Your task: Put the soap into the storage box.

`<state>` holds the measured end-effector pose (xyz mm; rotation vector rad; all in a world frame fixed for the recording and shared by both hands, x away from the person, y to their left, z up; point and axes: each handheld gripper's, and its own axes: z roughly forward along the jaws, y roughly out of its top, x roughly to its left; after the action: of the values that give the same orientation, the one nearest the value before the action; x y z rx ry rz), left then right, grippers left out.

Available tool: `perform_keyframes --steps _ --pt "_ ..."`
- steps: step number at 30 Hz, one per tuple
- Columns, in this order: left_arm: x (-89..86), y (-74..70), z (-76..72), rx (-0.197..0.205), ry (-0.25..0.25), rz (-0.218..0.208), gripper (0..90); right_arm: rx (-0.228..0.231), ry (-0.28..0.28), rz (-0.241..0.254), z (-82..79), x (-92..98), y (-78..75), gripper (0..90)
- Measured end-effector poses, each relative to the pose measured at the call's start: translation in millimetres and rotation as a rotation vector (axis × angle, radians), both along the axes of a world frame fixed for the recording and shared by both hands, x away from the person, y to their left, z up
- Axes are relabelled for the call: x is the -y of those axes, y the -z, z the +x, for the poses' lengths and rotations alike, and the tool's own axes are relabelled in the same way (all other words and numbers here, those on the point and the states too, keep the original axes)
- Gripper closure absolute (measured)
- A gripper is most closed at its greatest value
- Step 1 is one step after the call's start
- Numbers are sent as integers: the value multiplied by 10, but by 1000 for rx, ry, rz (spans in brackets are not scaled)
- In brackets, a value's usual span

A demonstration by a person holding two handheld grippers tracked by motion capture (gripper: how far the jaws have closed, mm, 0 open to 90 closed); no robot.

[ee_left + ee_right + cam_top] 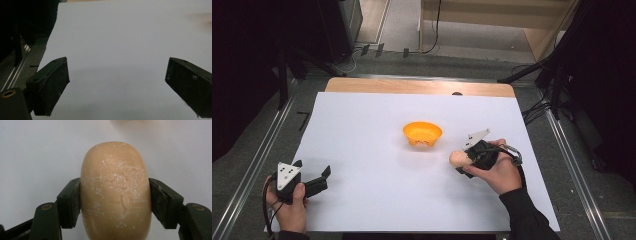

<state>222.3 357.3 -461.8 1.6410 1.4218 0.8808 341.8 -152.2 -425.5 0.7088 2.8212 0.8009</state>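
Note:
A tan, oval bread-roll-like object (116, 192) with a floury crust sits between the jaws of my right gripper (465, 162), which is shut on it; in the high view the roll (458, 158) pokes out toward the left, just above the white sheet. An orange bowl (422, 134) stands near the middle of the table, up and to the left of the roll. At the front left corner my left gripper (312, 178) rests open, and its jaws in the left gripper view stand wide apart with only white sheet between them (117, 82).
A white sheet (372, 185) covers most of the wooden table (417, 86). Metal rails (257, 155) run along both sides. Black stands and cables (542, 75) crowd the floor beyond the far right corner.

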Motion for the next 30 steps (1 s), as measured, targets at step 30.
perform_keyframes --steps 30 --pt "26 6 31 -34 51 20 55 74 -159 4 475 -296 -211 329"
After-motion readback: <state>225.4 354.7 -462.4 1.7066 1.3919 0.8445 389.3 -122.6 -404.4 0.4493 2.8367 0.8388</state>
